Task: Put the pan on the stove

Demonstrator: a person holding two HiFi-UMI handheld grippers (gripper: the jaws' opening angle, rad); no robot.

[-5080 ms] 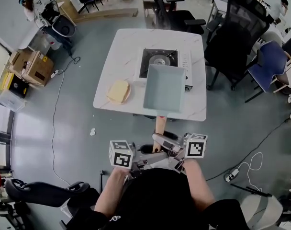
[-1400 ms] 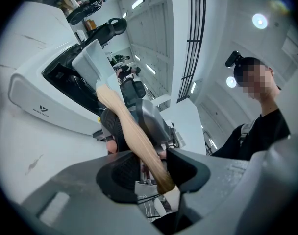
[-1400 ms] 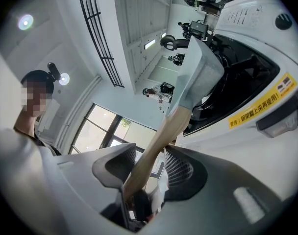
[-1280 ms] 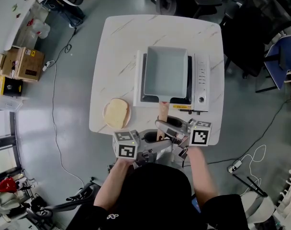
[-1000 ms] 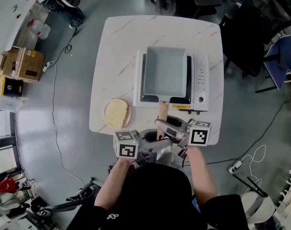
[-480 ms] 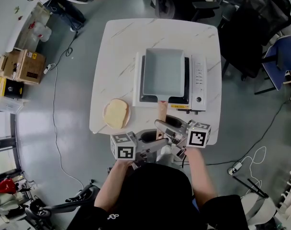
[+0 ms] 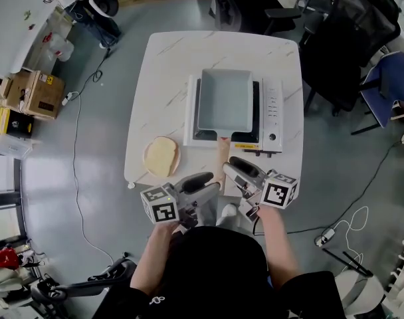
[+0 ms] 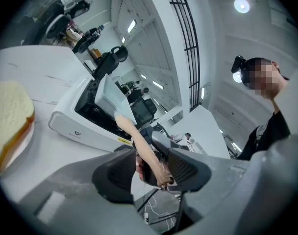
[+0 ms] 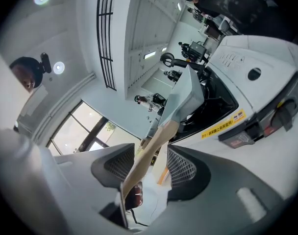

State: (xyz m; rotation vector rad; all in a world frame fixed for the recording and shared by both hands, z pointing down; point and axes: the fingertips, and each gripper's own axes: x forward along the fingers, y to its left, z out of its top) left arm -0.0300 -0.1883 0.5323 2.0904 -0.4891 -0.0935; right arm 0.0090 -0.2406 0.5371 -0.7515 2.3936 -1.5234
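Grey pan point(image 7: 225, 102) is sitting squarely on the white stove point(image 7: 272, 115) on the marble table point(image 7: 162, 92), the placing looking done. Its wooden handle point(image 7: 220, 158) is lying loose between both spread grippers, left gripper point(image 8: 151, 168) just opening, right gripper point(image 9: 148, 166) just narrowing slightly; only pulling clear is remaining.

A white table point(image 7: 165, 78) with a marble pattern stands on a grey floor point(image 7: 69, 244). Near its front left corner lies a slice of bread point(image 7: 161, 157) on a small plate point(image 7: 179, 163). Well apart on the left, a brown cardboard box point(image 7: 30, 93) sits on the floor, and a thin cable point(image 7: 74, 151) runs over the floor between the box and the table. A black office chair point(image 7: 341, 38) stands just beside the table's right side, and a blue chair point(image 7: 388, 85) is further right. A white power strip point(image 7: 323, 235) lies on the floor at the lower right.
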